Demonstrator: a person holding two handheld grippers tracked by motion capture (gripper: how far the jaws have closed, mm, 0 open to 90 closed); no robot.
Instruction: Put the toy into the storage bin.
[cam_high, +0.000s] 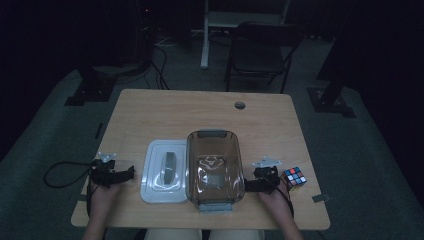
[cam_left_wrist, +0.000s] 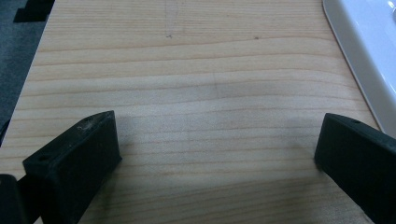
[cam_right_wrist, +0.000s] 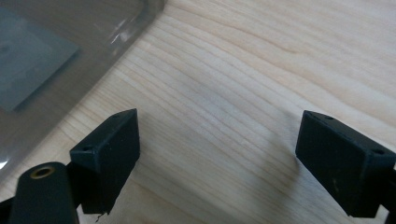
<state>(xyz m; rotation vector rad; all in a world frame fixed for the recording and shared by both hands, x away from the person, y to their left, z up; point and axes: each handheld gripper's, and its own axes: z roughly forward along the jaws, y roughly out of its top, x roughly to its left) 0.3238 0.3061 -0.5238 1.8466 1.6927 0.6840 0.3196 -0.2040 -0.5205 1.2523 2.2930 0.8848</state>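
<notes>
A clear, smoke-tinted plastic container is sitting near the front middle of the wooden surface, and everything else is lying around it. Its white lid is resting flat just beside the container's left wall, touching or nearly touching it, with a grey handle running along the lid's middle. The left hand-held gripper is resting on the surface to the left of that lid, a little apart from its edge, with the person's left hand wrapping it from behind; its jaws are standing wide apart over bare wood, and in the left gripper view the lid's white rim is showing at the upper right. The right hand-held gripper is sitting just beside the container's right wall near its front corner, held by the right hand; its jaws are also spreading wide with nothing between them, and in the right gripper view the container's tinted wall is showing at the upper left. A colourful puzzle cube is lying to the right of the container, just beyond the right hand-held gripper. A black cable is looping off the surface's left edge, well away from the container.
</notes>
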